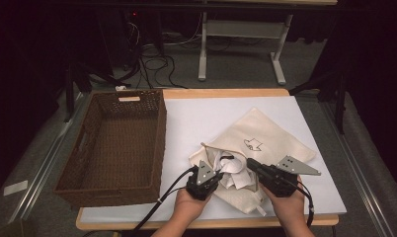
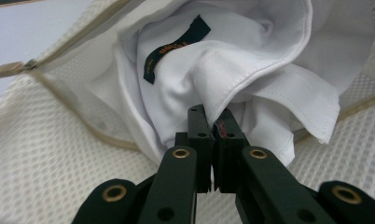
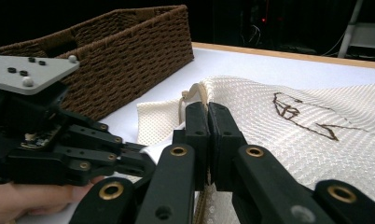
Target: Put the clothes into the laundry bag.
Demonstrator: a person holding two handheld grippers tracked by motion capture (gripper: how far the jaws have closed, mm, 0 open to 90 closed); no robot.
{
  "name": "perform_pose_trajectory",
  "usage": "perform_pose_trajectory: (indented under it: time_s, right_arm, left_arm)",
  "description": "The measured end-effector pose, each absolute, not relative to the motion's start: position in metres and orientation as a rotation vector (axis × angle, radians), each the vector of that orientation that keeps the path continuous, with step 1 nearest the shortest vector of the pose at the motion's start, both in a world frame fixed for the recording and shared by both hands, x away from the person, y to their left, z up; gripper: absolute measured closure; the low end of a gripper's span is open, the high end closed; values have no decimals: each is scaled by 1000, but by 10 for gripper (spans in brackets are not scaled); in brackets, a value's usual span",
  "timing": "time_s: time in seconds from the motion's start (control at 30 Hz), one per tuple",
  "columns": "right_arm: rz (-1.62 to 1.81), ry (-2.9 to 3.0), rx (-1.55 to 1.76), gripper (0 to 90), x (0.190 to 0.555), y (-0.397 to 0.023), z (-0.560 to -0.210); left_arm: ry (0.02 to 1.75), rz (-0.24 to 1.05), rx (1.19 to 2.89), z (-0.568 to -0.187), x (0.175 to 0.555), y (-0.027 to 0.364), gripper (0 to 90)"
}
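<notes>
While clamped tight, the left hand-held gripper (image 2: 212, 122) pinches the white shirt (image 2: 232, 70).

White shirt (image 2: 209, 70): crumpled woven cotton, stitched hems, dark label with gold lettering at the neck; bunched at the open mouth of the bag, partly inside, one fold pinched.

Mesh bag (image 1: 270, 133): cream honeycomb weave, beige zip edging, small dark emblem on top; lying flat and askew on the white sheet of the desk (image 1: 206, 116), right of centre, near edge, mouth facing left.
</notes>
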State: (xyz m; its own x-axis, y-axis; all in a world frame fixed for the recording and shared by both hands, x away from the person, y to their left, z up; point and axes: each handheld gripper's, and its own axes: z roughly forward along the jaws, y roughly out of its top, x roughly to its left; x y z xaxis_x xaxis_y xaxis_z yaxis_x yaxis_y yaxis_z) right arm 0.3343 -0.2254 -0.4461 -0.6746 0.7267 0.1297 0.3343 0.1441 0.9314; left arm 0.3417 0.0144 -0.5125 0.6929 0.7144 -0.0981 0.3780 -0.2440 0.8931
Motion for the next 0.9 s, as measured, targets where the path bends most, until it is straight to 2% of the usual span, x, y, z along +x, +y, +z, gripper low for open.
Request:
perform_pose_trajectory:
  time_s: [0.47,0.67,0.9]
  right_arm:
    - [1561,2060,1028,883,334,-230,-445]
    - [1577,2052,1033,883,334,-232,-444]
    - [1574,2055,1034,883,333,-232,-444]
  left_arm:
    - [875,379,1839,-500,379,-33,876]
    - [828,421,1815,-485,382,-35,876]
    - [830,440,1804,-484,385,-30,877]
